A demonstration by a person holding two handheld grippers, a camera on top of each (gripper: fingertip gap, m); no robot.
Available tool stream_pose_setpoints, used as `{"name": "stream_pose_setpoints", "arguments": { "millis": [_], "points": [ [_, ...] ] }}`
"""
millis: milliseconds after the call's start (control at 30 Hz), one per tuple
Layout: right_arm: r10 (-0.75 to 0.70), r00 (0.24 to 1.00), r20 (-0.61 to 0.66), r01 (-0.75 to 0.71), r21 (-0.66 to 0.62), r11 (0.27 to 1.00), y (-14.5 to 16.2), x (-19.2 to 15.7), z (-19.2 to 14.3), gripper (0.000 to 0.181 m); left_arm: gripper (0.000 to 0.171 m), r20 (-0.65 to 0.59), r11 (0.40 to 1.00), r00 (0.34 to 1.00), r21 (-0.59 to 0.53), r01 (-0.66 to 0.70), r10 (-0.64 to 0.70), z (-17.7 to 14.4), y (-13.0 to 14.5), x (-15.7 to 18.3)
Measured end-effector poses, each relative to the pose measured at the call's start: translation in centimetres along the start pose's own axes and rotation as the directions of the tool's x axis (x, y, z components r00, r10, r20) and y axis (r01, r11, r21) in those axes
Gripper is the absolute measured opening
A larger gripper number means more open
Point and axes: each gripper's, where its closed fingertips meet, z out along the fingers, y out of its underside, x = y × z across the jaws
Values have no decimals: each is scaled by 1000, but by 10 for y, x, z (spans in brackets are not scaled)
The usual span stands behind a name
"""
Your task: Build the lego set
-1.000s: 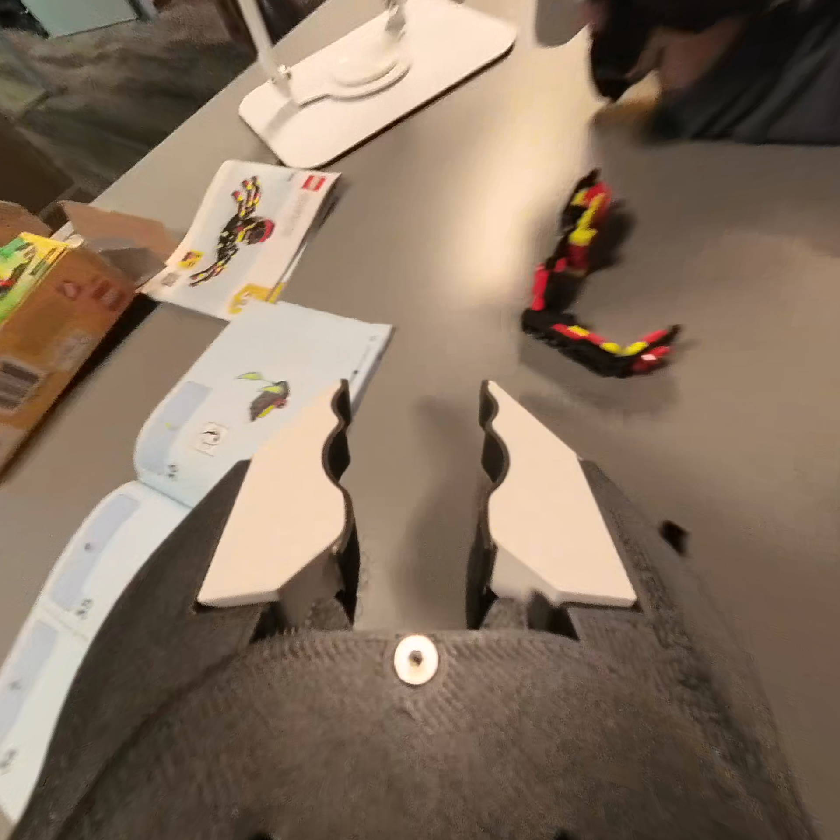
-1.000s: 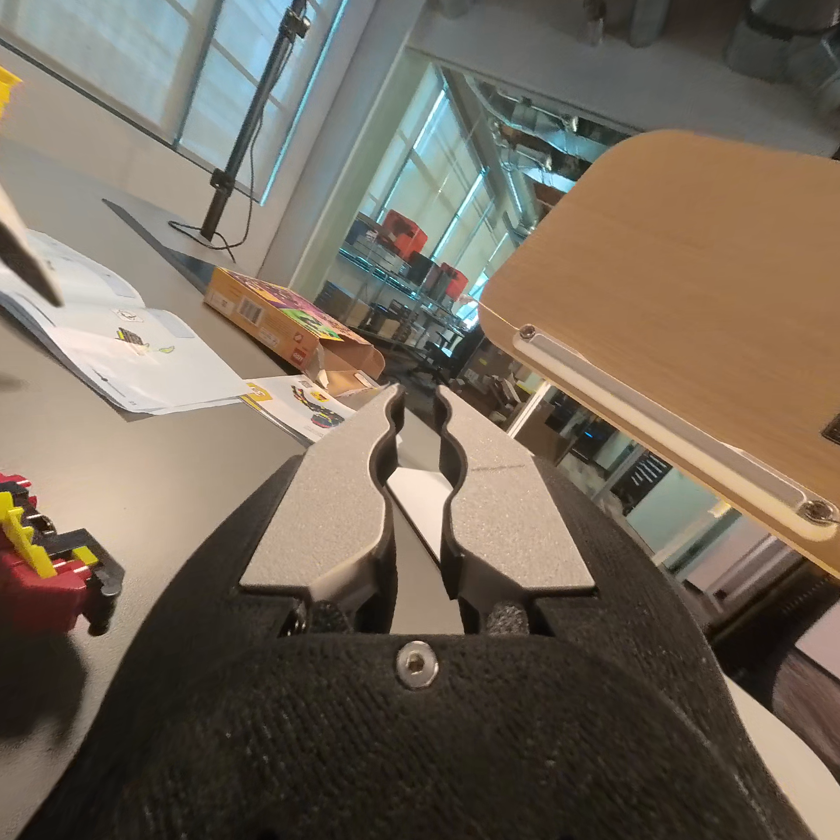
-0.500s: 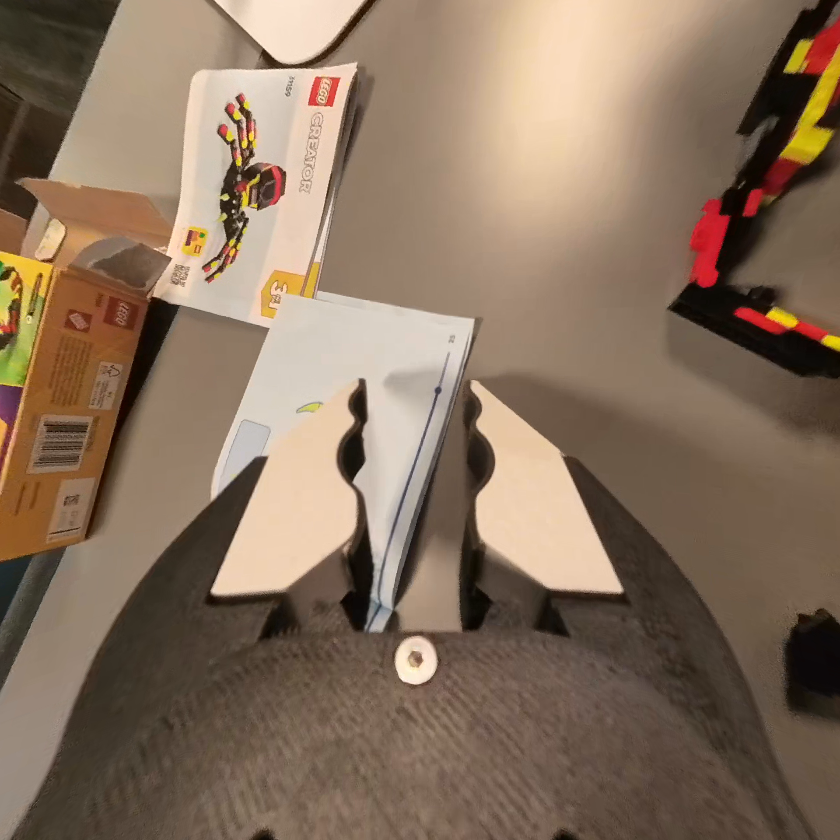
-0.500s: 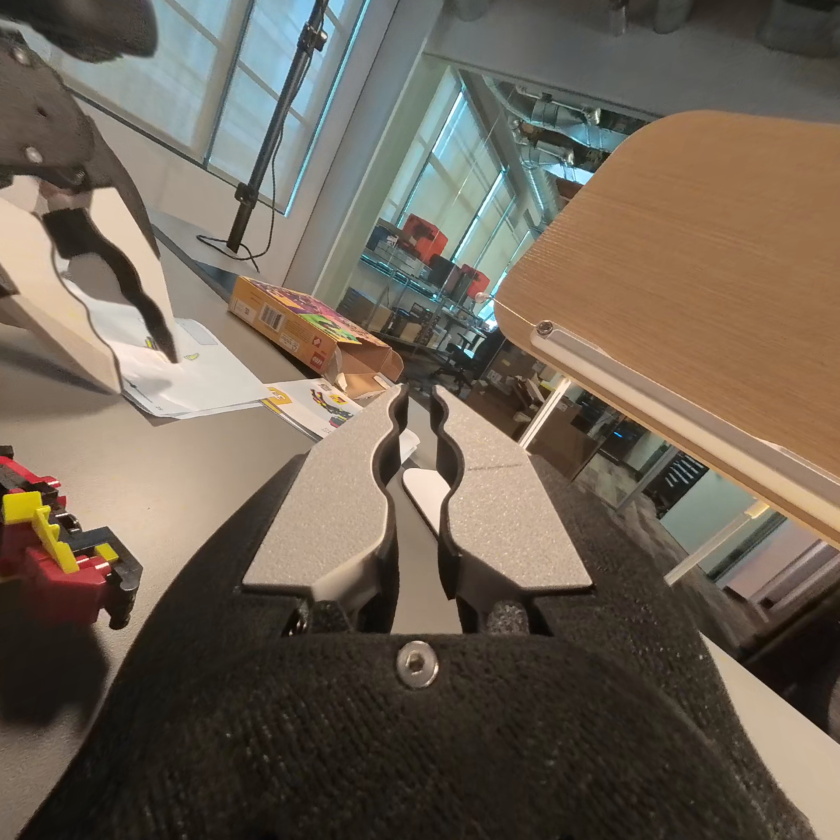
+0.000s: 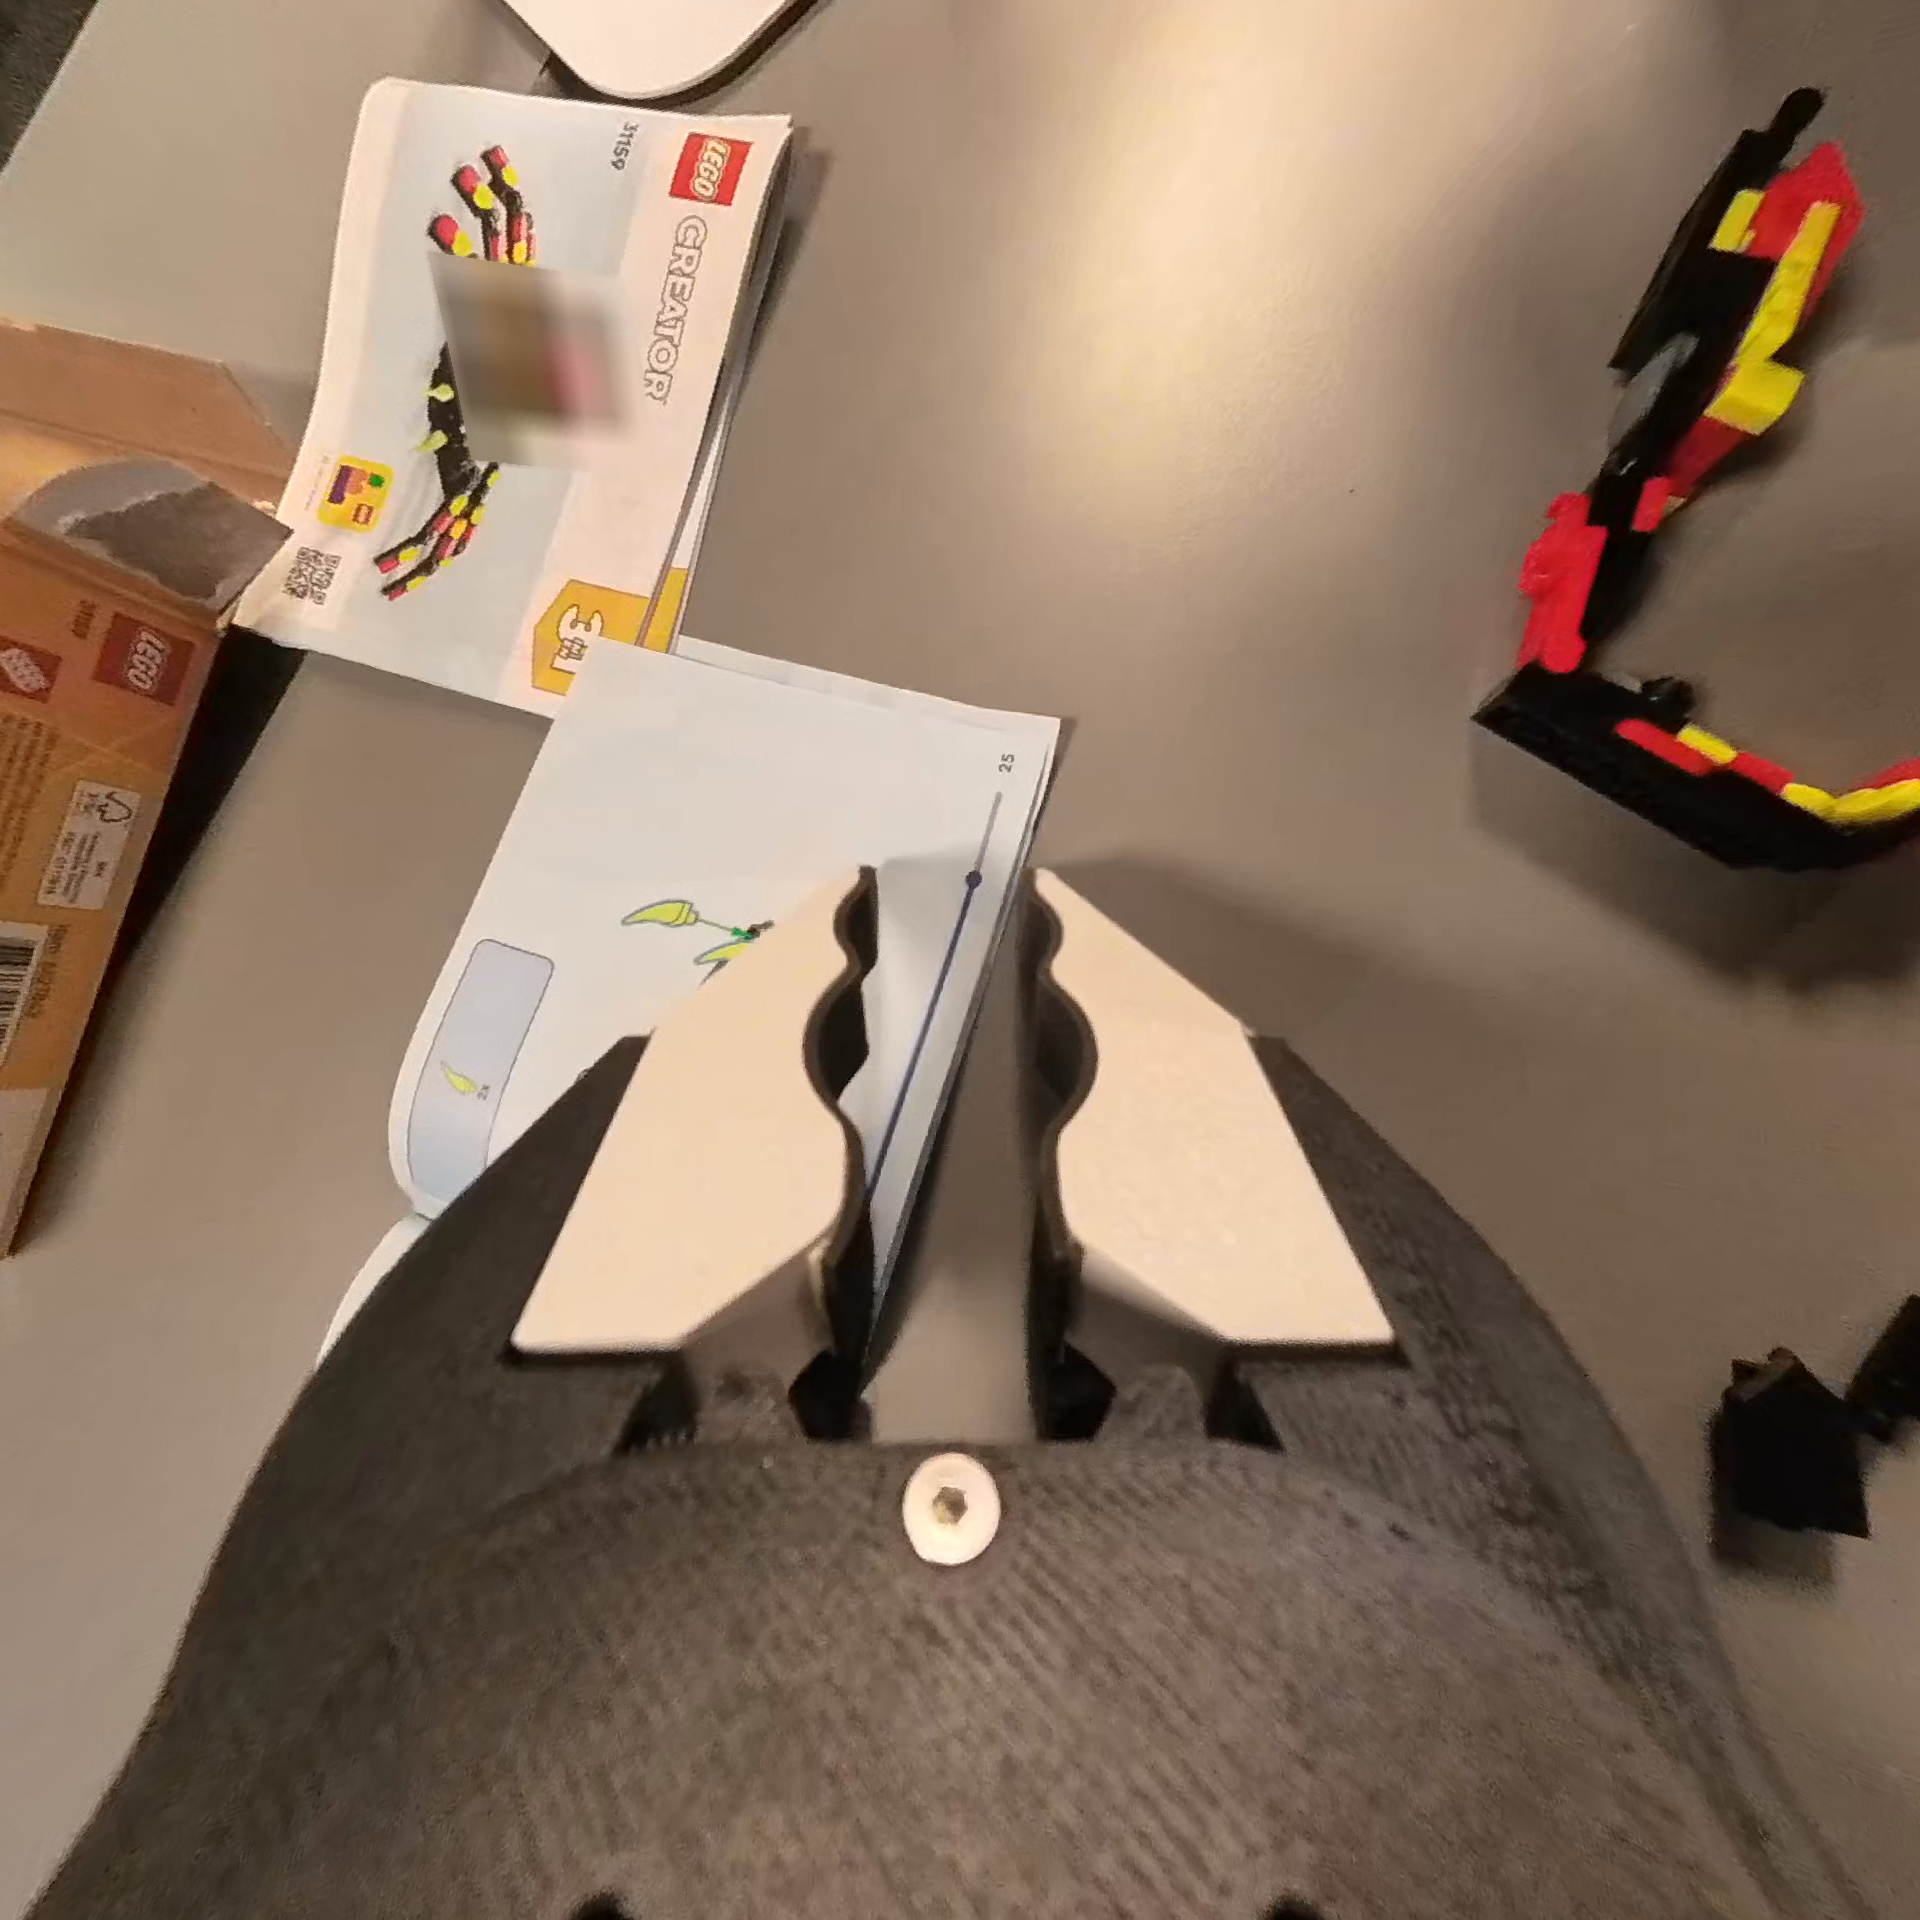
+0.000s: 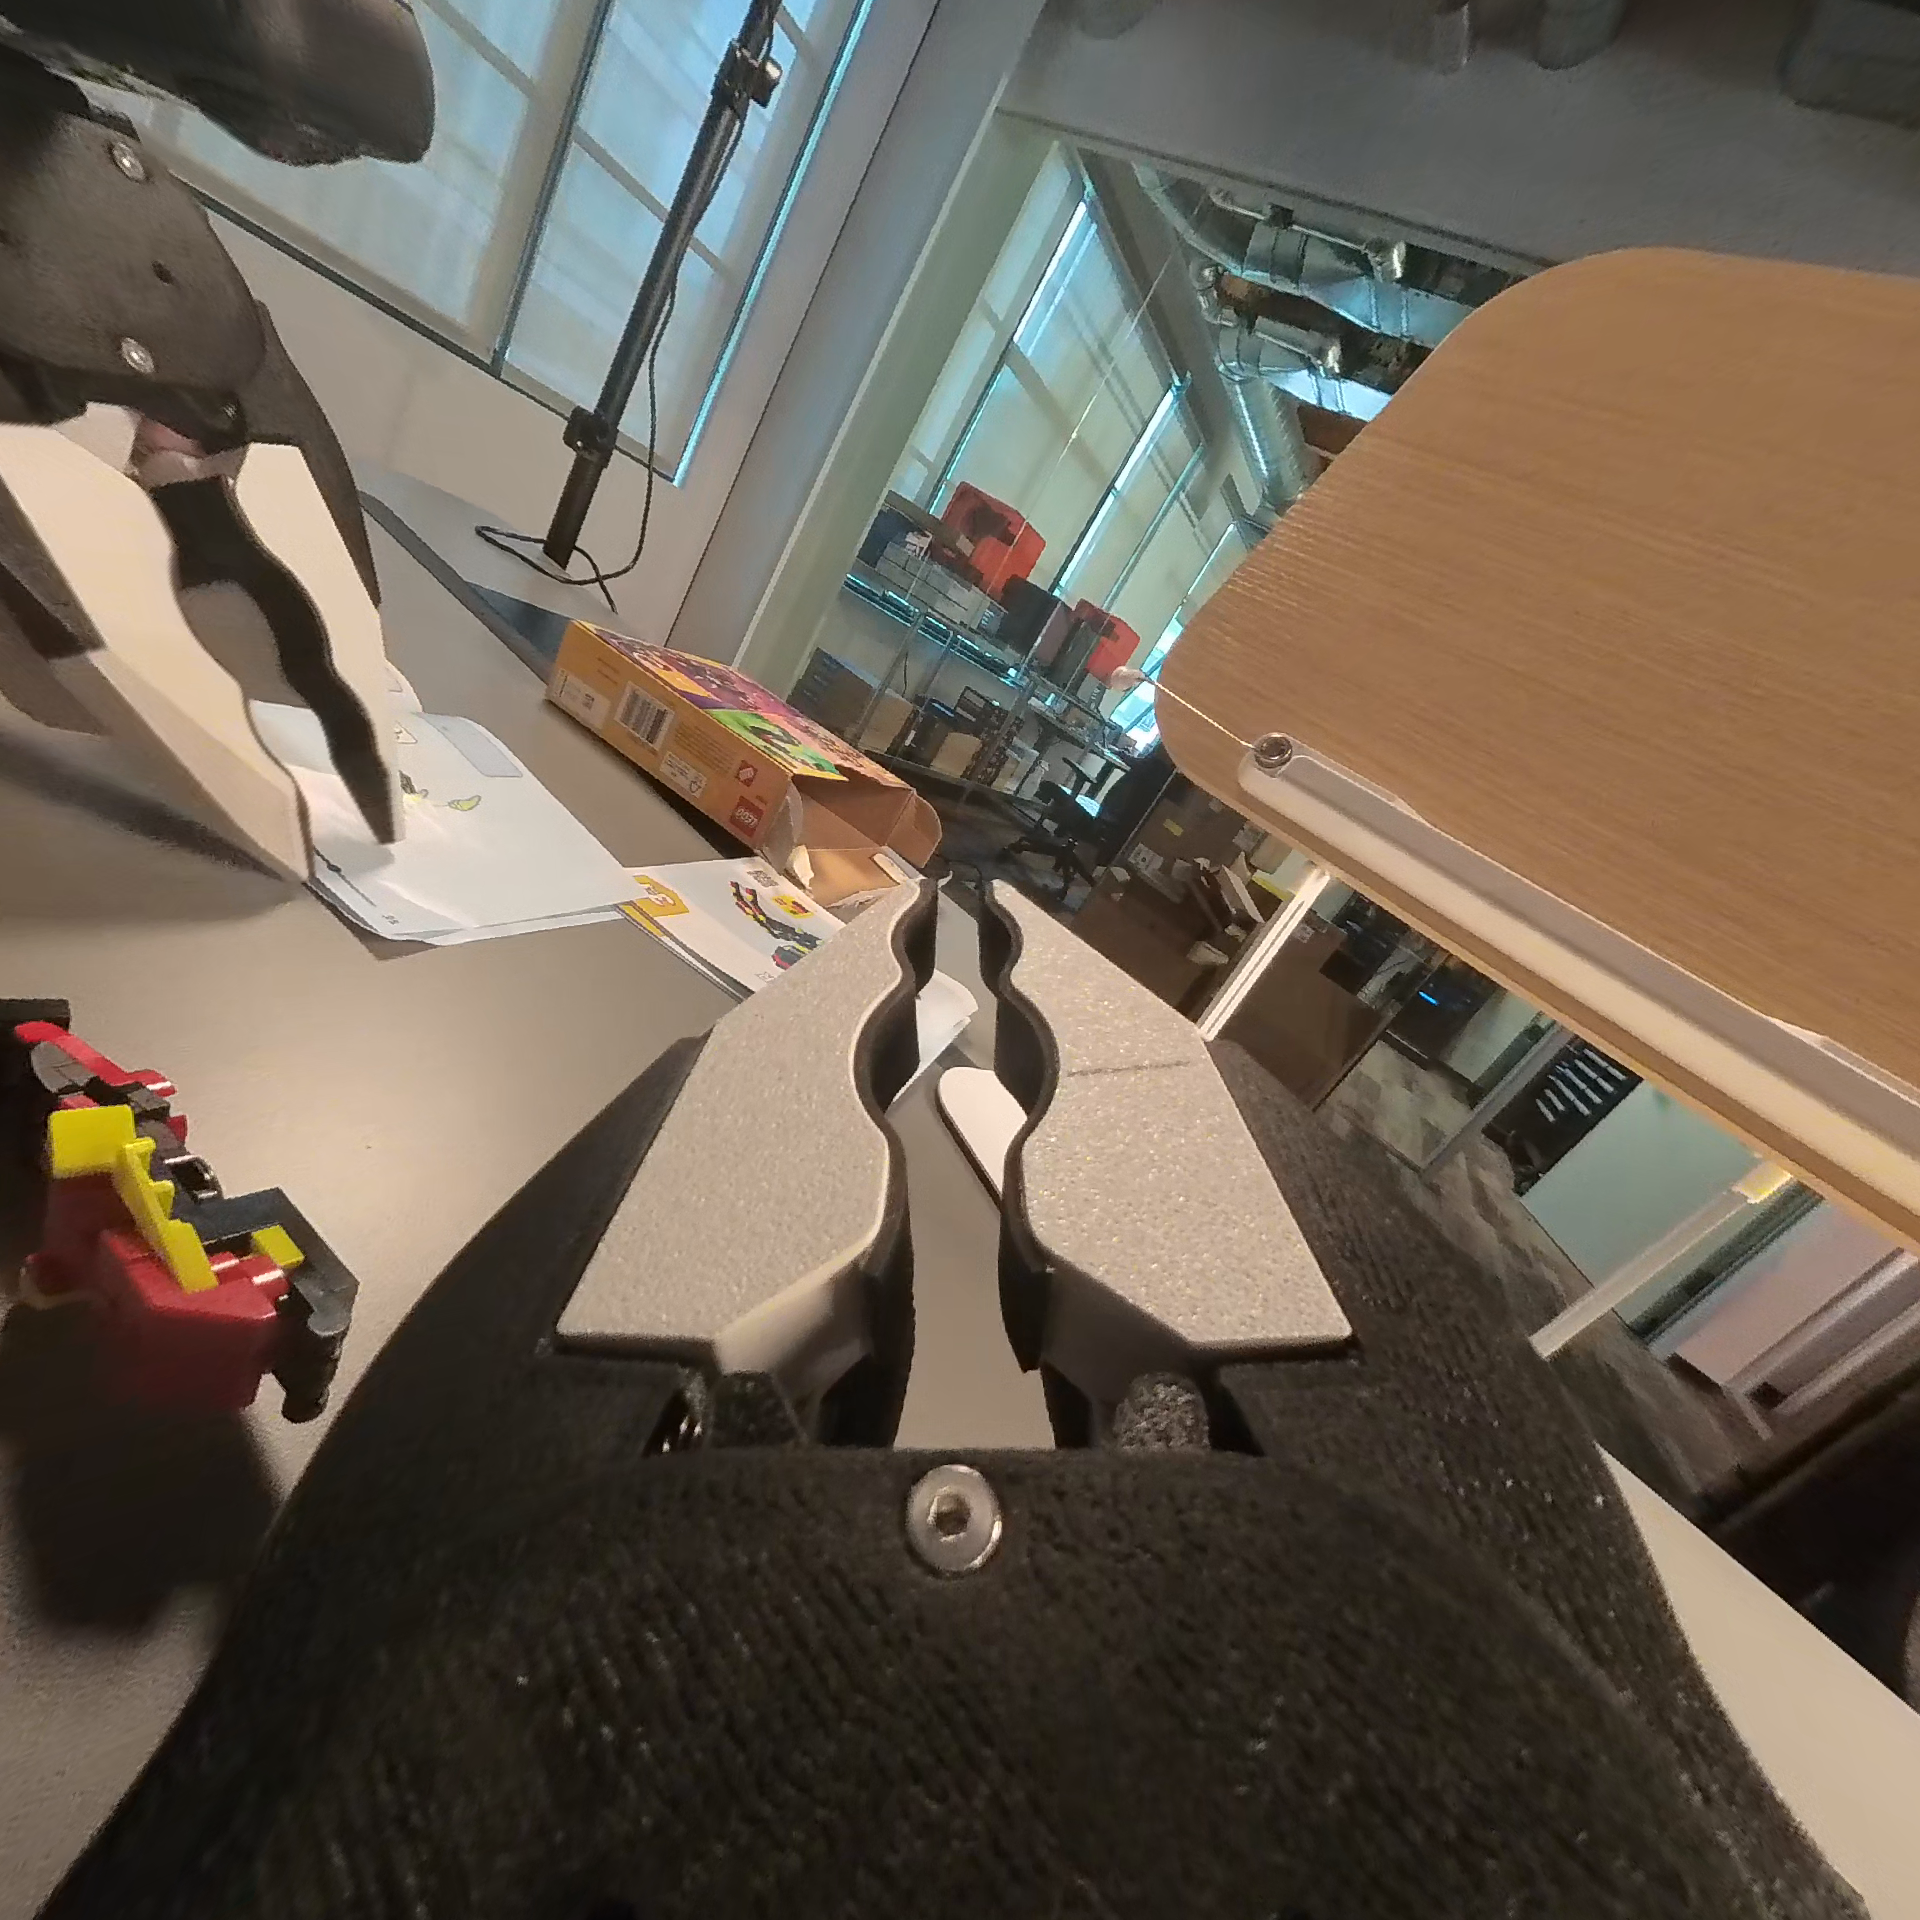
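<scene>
A partly built black, red and yellow lego model (image 5: 1704,468) lies on the grey table at the right; it also shows at the left of the right wrist view (image 6: 156,1247). An open instruction booklet (image 5: 727,810) lies flat. My left gripper (image 5: 951,883) is open, low over the booklet's right edge, and the page edge runs between its fingers. It also shows in the right wrist view (image 6: 343,842), with its tips on the booklet (image 6: 468,842). My right gripper (image 6: 956,899) is nearly shut and empty, low over the table beside the model.
A closed booklet (image 5: 520,395) lies beyond the open one. An opened orange cardboard box (image 5: 83,779) sits at the left edge. Loose black pieces (image 5: 1787,1455) lie at the right. A white stand base (image 5: 665,42) sits at the far side. A wooden panel (image 6: 1610,675) hangs above right. There is about 20 centimetres between the tips of the two grippers. The wooden panel (image 6: 1610,675) is about 20 centimetres from my right fingertips.
My left gripper has moved left and down, from beside the model to over the open booklet's right edge. My right gripper has barely moved, and its fingers have drawn slightly closer together.
</scene>
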Motion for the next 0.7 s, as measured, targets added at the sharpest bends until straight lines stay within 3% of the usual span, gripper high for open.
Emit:
{"name": "stream_pose_setpoints", "arguments": {
  "millis": [133, 267, 700],
  "points": [
    [-2, 1000, 5, 2, -2, 1000, 0, -1, 0, 5, 8, 19, 999, 1000, 30, -15, 14, -2, -4, -2],
    [-11, 1000, 11, 11, -4, 1000, 0, -3, 0, 5, 3, 34, 1000, 999, 22, -17, 16, -3, -3, -5],
    [-19, 1000, 19, 19, -6, 1000, 0, -6, 0, 5, 0, 167, 999, 985, -7, 40, -38, -13, 12, -31]
  ]
}}
